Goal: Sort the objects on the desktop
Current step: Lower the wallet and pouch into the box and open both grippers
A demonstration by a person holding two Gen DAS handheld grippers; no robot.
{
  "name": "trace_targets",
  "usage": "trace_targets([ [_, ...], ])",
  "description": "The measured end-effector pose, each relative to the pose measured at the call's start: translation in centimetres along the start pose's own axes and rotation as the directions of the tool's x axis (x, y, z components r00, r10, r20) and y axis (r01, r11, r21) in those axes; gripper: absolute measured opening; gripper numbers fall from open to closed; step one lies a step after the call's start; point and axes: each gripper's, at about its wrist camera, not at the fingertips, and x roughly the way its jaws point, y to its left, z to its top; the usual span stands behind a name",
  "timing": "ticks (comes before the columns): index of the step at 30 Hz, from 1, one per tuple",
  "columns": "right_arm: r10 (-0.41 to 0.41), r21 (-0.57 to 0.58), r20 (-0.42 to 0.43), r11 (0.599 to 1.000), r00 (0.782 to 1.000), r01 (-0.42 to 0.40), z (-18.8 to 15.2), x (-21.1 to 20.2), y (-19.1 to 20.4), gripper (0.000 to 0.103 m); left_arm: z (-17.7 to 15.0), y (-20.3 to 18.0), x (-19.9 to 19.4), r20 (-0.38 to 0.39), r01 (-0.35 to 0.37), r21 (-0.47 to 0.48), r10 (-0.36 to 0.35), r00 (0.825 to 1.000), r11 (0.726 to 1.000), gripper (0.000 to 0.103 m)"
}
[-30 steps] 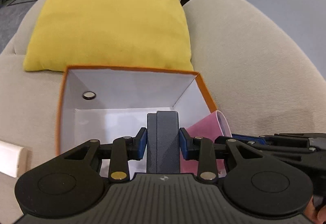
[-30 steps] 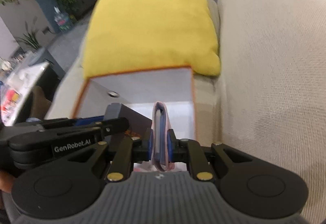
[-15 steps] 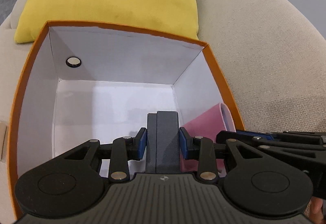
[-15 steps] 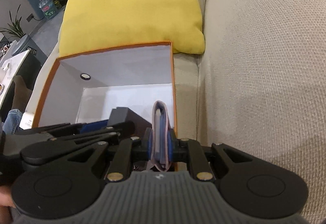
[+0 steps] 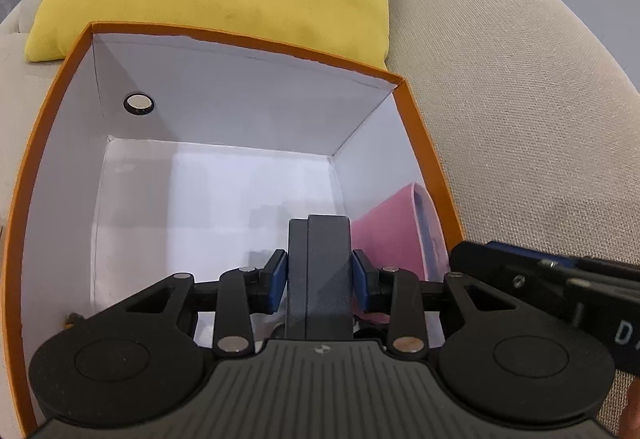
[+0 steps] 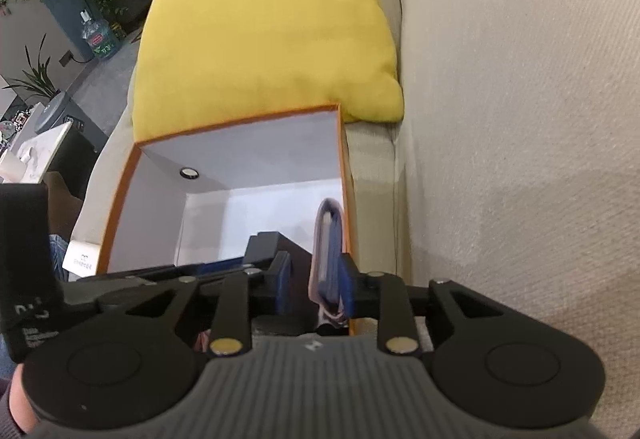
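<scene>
Dark block [image 5: 319, 271]: we judge it rigid, smooth-sided and fairly light; its flat side faces are where we take hold.
Pink pouch [image 6: 329, 251]: we judge it soft, thin and floppy, best pinched flat across its faces.
Where: both hang inside the orange box [image 5: 424, 143] on the sofa [image 5: 520, 119], the pouch against its right wall.
Left gripper [image 5: 319, 281]: partly open, both pads pressed on the block.
Right gripper [image 6: 314, 279]: jaws have just been opening; the pouch sits between them against the right pad, with a gap at the left pad.
</scene>
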Motion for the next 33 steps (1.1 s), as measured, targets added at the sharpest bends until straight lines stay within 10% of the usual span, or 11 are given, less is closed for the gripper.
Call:
trace_targets([
  [33, -0.045, -0.043, 0.023, 0.998, 0.999, 0.046, -0.1, -0.1, 0.7, 0.038, 0.2, -0.2, -2.6, 0.001, 0.013, 0.038, -0.013, 1.000, 0.999, 0.039],
])
